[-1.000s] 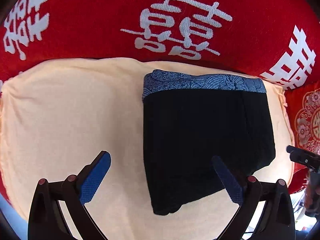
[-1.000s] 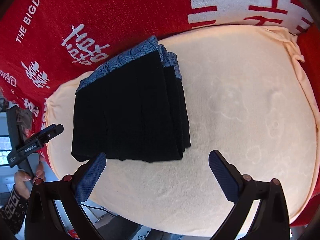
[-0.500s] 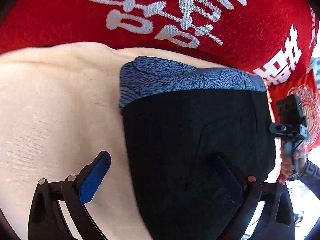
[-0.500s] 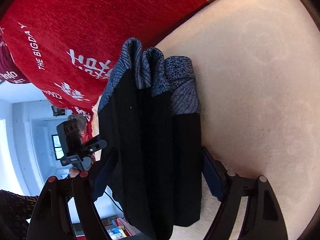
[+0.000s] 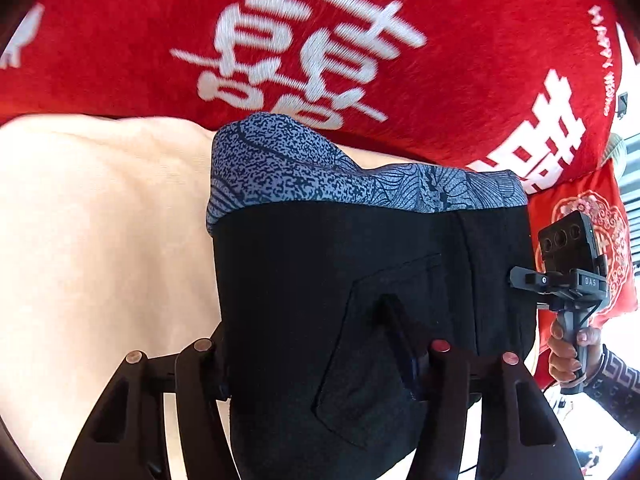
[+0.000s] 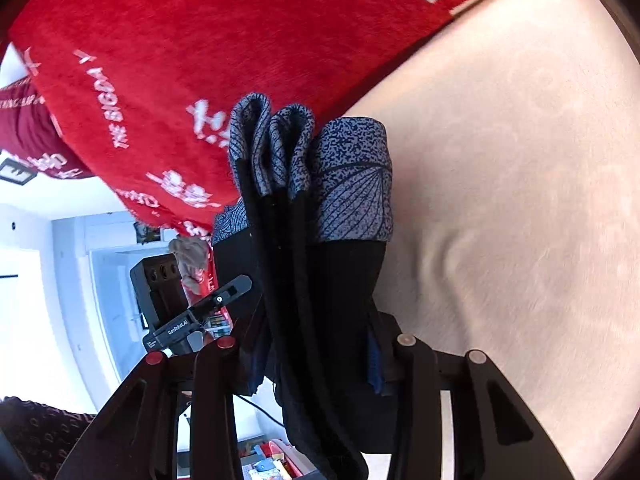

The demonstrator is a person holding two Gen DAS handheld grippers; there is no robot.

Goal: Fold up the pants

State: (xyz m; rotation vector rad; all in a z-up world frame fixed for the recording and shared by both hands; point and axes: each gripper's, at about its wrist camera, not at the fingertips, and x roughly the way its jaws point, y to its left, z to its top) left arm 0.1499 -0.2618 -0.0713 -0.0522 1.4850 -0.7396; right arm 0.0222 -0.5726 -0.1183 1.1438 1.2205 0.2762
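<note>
Left wrist view
Pants [image 5: 360,280]: black, folded into a compact stack, blue patterned waistband [image 5: 340,176] at the far end, a back pocket facing up.
Left gripper [image 5: 320,364]: jaws drawn in against the near part of the stack, one finger under its left edge, the other pressed into the top; it has hold of the pants.
Surface: cream cushion [image 5: 100,240] on the left; red blanket [image 5: 400,40] with white characters beyond.
Right gripper, seen here [image 5: 568,276]: at the right edge of the pants, a hand on its handle.

Right wrist view
Pants [image 6: 320,280]: seen edge-on, several layers, the waistband [image 6: 344,184] folds at the far end; they appear lifted off the cushion [image 6: 520,160].
Right gripper [image 6: 316,360]: jaws narrowed on the layers, clamping the stack.
Left gripper, seen here [image 6: 188,316]: at the left, near the stack.

Progress
Done: the folding looks complete, a tidy bundle.
Left: probably only carrying it and setting it down; I cannot tell where.
</note>
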